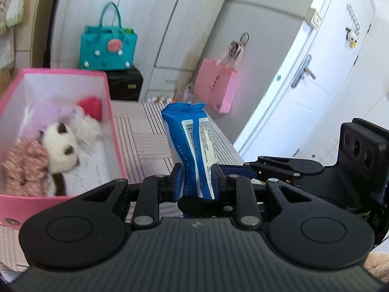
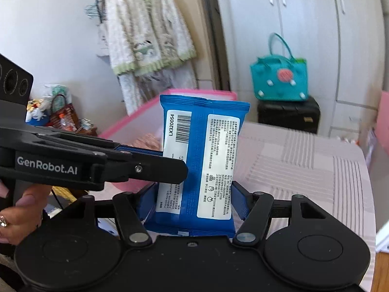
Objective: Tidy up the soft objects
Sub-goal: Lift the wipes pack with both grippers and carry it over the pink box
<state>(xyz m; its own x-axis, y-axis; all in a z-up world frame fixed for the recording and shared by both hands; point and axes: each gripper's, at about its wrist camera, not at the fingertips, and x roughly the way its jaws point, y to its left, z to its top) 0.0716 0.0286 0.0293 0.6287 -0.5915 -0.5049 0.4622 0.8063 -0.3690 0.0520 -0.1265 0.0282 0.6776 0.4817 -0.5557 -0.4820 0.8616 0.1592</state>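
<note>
A: What are the two grippers holding?

B: The same thing. A blue pack of wipes (image 2: 199,160) stands up tall. The right gripper (image 2: 193,200) squeezes its wide sides down low, so those jaws stand about half wide. The left gripper (image 1: 197,182) pinches the thin edge of the pack (image 1: 192,143), so its jaws are narrow and closed on it.

A: Where does the left one come from?

B: In the right camera it reaches in from nine o'clock, and its black finger lies across the pack's left side. A hand (image 2: 19,209) holds it at about eight o'clock.

A: Where is the pack?

B: Up in the air over the striped cloth (image 2: 304,165). The pink box (image 1: 58,131) is at nine o'clock from the pack in the left camera. In the right camera the box (image 2: 136,126) is just behind the pack.

A: What is in the box?

B: A white and brown fluffy toy (image 1: 62,148), a pink fuzzy thing (image 1: 25,165) and something red (image 1: 90,105). It is blurry, so the red one might be a heart.

A: Anything else?

B: A teal bag (image 1: 107,46) sits on a black case (image 1: 125,82) at eleven o'clock. A pink paper bag (image 1: 216,87) hangs at one o'clock, near a white door (image 1: 316,77). A fluffy cardigan (image 2: 143,29) hangs on the wall in the right camera.
</note>
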